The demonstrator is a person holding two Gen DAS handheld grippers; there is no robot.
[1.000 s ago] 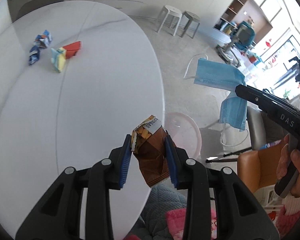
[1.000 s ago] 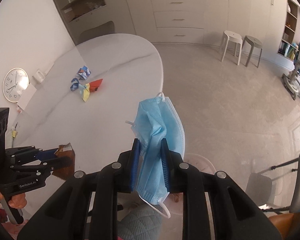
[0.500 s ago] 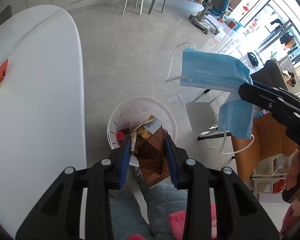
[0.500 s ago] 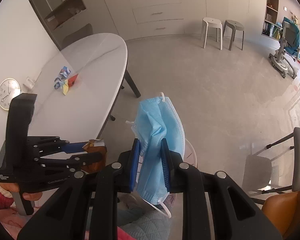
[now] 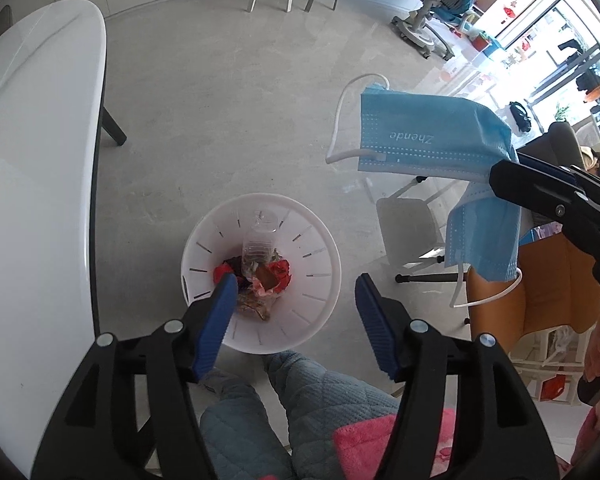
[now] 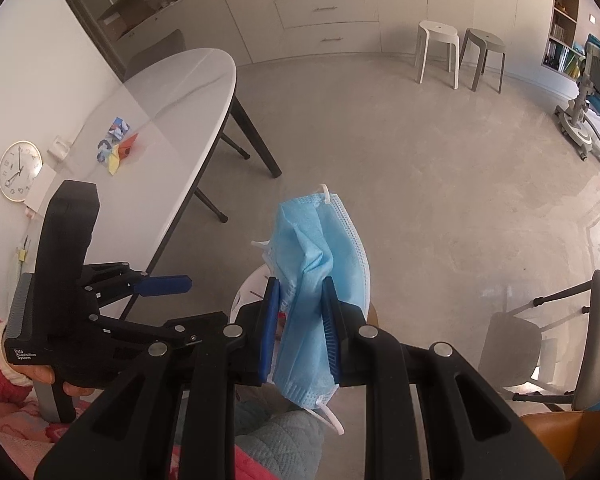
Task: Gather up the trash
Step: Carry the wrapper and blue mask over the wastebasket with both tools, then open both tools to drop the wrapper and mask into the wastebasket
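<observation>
Looking through left wrist view: left claw point(image 5: 294, 304) spread wide, empty, over white bin point(image 5: 324, 240) on floor; bottle, wrappers inside. Blue face mask point(image 5: 428, 140) hangs right of bin, pinched in right claw point(image 5: 500, 178). Mask light, limp, loops dangling; likely to flutter, snag rim. Counter point(image 5: 32, 160) at left.

Right wrist view: right claw point(image 6: 300, 320) clamps mask point(image 6: 320, 264) mid-fold, decent hold. Bin rim point(image 6: 246, 292) barely shows behind. Crumpled papers point(image 6: 116, 146) remain far on counter point(image 6: 172, 120); light, crushable. Left claw point(image 6: 162, 283) crowds left side.
</observation>
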